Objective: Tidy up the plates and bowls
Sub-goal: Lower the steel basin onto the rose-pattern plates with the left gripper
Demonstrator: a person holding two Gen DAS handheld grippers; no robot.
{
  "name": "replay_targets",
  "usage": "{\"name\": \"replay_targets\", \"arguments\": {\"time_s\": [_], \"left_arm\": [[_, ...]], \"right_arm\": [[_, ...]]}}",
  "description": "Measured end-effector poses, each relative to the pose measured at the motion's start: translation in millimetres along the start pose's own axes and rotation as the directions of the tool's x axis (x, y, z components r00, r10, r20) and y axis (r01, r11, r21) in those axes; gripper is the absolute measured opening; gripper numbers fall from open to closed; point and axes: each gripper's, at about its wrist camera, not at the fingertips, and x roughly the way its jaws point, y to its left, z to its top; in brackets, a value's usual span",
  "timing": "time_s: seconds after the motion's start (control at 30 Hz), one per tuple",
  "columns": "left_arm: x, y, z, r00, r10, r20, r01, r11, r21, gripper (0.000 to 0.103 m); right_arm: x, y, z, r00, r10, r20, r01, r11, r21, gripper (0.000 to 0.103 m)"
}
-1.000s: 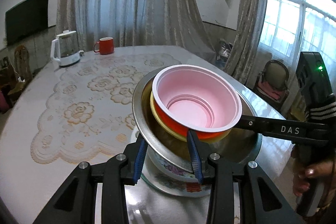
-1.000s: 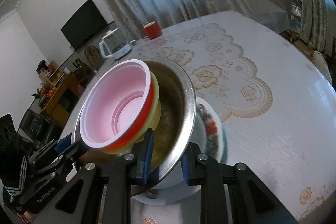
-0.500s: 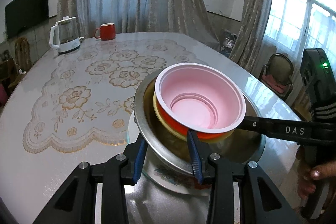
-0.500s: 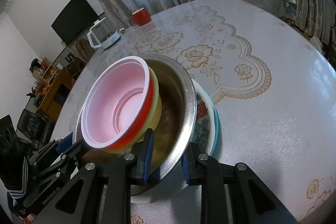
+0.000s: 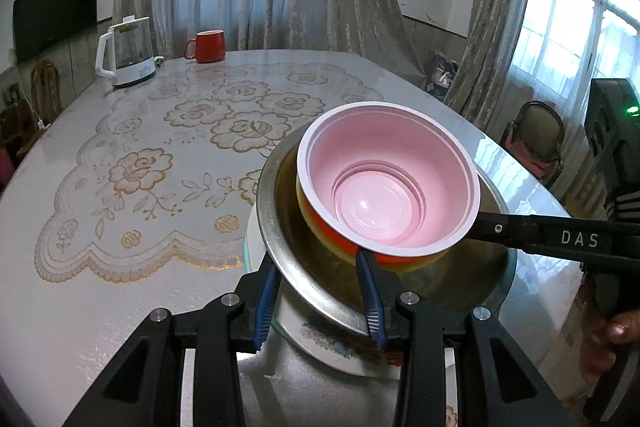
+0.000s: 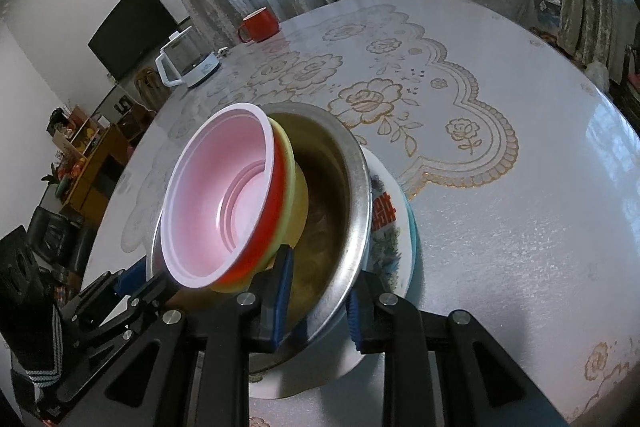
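Left wrist: 3 nested bowls (image 5: pixel 388 203), apparently.

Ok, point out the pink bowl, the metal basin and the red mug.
pink bowl (image 5: pixel 376 203), left wrist view, on its inner floor.
metal basin (image 6: pixel 356 211), right wrist view, on its right rim.
red mug (image 5: pixel 210 47), left wrist view, on its side wall.

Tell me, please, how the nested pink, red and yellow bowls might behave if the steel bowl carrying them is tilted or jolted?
The pink bowl looks like thin plastic, so probably light. The nest leans off-centre inside the steel bowl, whose smooth wall would likely let it slide or tip. Both grippers pinch only the steel rim, so nothing seems to restrain the nest itself.
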Motion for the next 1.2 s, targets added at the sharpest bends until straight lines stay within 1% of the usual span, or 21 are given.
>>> {"name": "replay_targets", "arguments": {"time_s": [0.2, 0.43, 0.57, 0.63, 0.8, 0.87, 0.97, 1.2], "left_arm": [[-3.5, 2.3, -1.1, 1.0, 0.0, 0.0, 0.0, 1.0, -0.012, 0.039], [-4.6, 1.3, -2.0, 1.0, 0.001, 0.004, -0.001, 1.0, -0.013, 0.04], [-6.7, -0.3, -1.3, 1.0, 0.007, 0.007, -0.007, 1.0, -0.009, 0.04], [-6.6, 0.4, -1.4, 1.0, 0.009, 0.007, -0.009, 1.0, -0.013, 0.04], [-8.6, -1.2, -2.1, 1.0, 0.02, 0.01, -0.02, 1.0, -0.01, 0.04], [-9.5, -1.9, -2.3, 1.0, 0.022, 0.012, -0.022, 1.0, -0.007, 0.04], [-9.6, -2.1, -2.1, 1.0, 0.025, 0.011, -0.025, 1.0, -0.008, 0.04], [-10.3, -3.5, -3.9, 0.999, 0.03, 0.011, -0.03, 0.999, -0.012, 0.04]], "right_arm": [[-0.5, -2.1, -1.5, 1.0, 0.022, -0.013, -0.022, 0.999, 0.024, 0.025], [-3.3, -3.3, -2.0, 1.0, 0.026, -0.014, -0.026, 0.999, 0.045, 0.026], [-8.9, -7.4, -2.7, 1.0, 0.004, 0.004, -0.004, 0.999, 0.052, 0.026], [-13.4, -8.6, -2.4, 1.0, 0.006, 0.018, -0.007, 0.999, 0.051, 0.026], [-16.5, -3.4, -3.5, 0.999, -0.025, 0.034, 0.024, 1.0, 0.01, 0.026], [-16.4, -2.9, -4.8, 0.998, -0.036, 0.042, 0.036, 0.999, 0.006, 0.024], [-16.7, -5.6, -5.1, 0.998, -0.036, 0.05, 0.035, 0.999, 0.017, 0.021], [-18.3, -6.5, -4.9, 0.998, -0.037, 0.058, 0.036, 0.999, 0.031, 0.021]]}}
